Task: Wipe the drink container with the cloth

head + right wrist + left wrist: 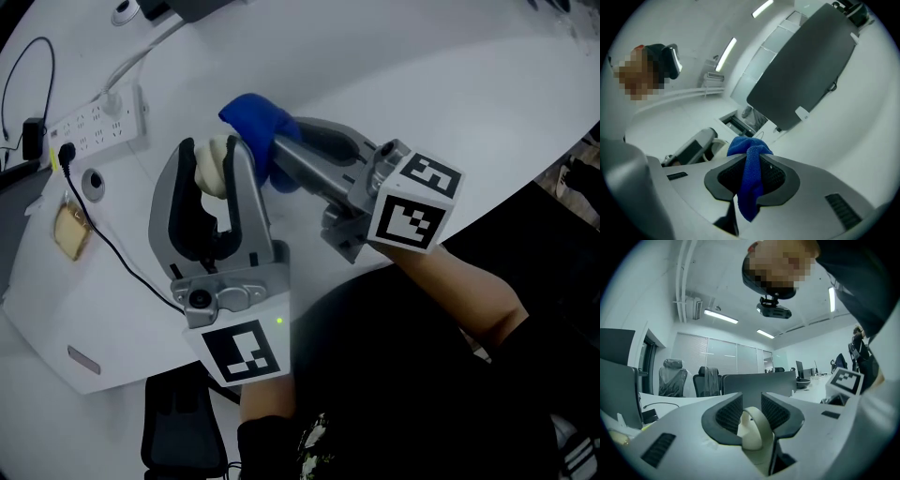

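Observation:
The drink container is a cream cup [208, 172] lifted over the white table. My left gripper [210, 146] is shut on it; in the left gripper view the cup's curved handle [758, 426] sits pinched between the ribbed pads [729, 413]. My right gripper [279, 153] comes in from the right, shut on a blue cloth [255, 122]. The bunched cloth lies against the cup's upper right side. In the right gripper view the cloth [750, 185] hangs between the jaws, with the cup [718, 146] and left gripper just beyond it. Most of the cup's body is hidden by fingers and cloth.
A white power strip [94, 122] lies at the table's left, and a black cable [105, 242] runs from it across the surface. A small yellowish tag [70, 231] lies near the left edge. The table [441, 84] curves away to the right. A black chair part [178, 431] shows below.

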Demonstrator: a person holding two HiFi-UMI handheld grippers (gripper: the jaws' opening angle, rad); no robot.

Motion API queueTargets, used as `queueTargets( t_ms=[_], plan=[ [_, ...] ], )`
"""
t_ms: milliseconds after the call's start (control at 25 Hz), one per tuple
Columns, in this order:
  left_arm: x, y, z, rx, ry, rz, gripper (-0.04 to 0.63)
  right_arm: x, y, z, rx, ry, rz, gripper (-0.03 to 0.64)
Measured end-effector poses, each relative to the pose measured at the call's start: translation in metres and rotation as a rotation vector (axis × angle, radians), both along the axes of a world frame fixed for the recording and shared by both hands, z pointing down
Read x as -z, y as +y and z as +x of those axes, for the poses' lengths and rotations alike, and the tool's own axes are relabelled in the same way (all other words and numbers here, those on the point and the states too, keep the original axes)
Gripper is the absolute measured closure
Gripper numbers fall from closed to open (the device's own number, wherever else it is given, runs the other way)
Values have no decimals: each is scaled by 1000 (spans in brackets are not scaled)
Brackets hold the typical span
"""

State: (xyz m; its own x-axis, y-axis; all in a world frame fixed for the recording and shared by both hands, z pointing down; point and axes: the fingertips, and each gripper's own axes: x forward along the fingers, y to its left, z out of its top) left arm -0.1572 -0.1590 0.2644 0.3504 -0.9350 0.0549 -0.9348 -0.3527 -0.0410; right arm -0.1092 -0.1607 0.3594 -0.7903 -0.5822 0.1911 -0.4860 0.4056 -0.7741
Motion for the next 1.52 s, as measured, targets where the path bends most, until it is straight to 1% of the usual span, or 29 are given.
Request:
queueTargets(
  t_ms=[40,80,160,200,240,320,400,480,560,640,760,800,840,880,960,1000,1080,1160,1200,1280,1320,1400,1440,1480,1520],
  plan=[
    [0,0,0,-2,-3,2,489,-15,1,0,16,43,-33,551],
    [0,0,1,-5,-7,3,489,-33,4,-1,46,115,-59,551],
    [0,1,0,-9,-10,2,489,-71,14,-3,149,300,-98,551],
    [0,1,0,-9,-9,2,489,-85,19,-4,203,380,-105,551],
    [0,1,1,-10,-9,1,489,-92,23,-5,242,438,-97,551],
    [-1,1,1,-16,-12,-2,489,-93,23,-6,276,507,-53,551],
    [-2,1,1,-36,-18,-12,480,-91,24,-7,289,529,-22,551],
    [-4,3,0,-92,-26,-13,485,-92,26,-8,292,504,-27,551],
    [-5,5,-1,-186,-28,-11,492,-92,26,-8,291,471,-41,551],
    [-6,10,1,-329,-23,-17,492,-92,26,-7,289,462,-44,551],
    [-7,17,8,-571,-34,-36,497,-91,26,-8,292,466,-43,551],
    [-6,18,10,-632,-36,-42,497,-91,26,-8,293,465,-44,551],
    [-5,17,11,-675,-35,-48,497,-90,26,-7,290,464,-45,551],
    [-5,16,11,-698,-32,-52,498,-88,26,-5,282,459,-47,551],
    [-3,14,12,-700,-24,-48,508,-78,24,0,237,423,-43,551],
    [-2,13,12,-690,-19,-43,509,-67,20,4,196,382,-36,551],
    [-2,14,12,-674,-13,-32,511,-32,10,13,89,250,-5,551],
    [-2,14,11,-664,-10,-26,513,14,0,16,3,100,62,551],
    [-2,14,10,-660,-7,-24,514,33,-3,14,-13,44,104,551],
    [-3,14,9,-651,-5,-24,514,48,-5,4,6,-21,154,551],
    [-3,14,8,-647,-5,-24,513,43,-6,-2,21,-42,143,551],
    [-4,15,8,-642,-3,-24,514,22,-9,-7,21,-83,59,551],
    [-4,15,8,-645,-3,-23,514,8,-11,-7,16,-86,12,551],
    [-4,15,9,-648,-3,-22,514,-7,-12,-6,17,-60,-25,551],
    [-4,15,9,-651,-5,-20,514,-23,-11,-6,28,-4,-52,551]
  ],
)
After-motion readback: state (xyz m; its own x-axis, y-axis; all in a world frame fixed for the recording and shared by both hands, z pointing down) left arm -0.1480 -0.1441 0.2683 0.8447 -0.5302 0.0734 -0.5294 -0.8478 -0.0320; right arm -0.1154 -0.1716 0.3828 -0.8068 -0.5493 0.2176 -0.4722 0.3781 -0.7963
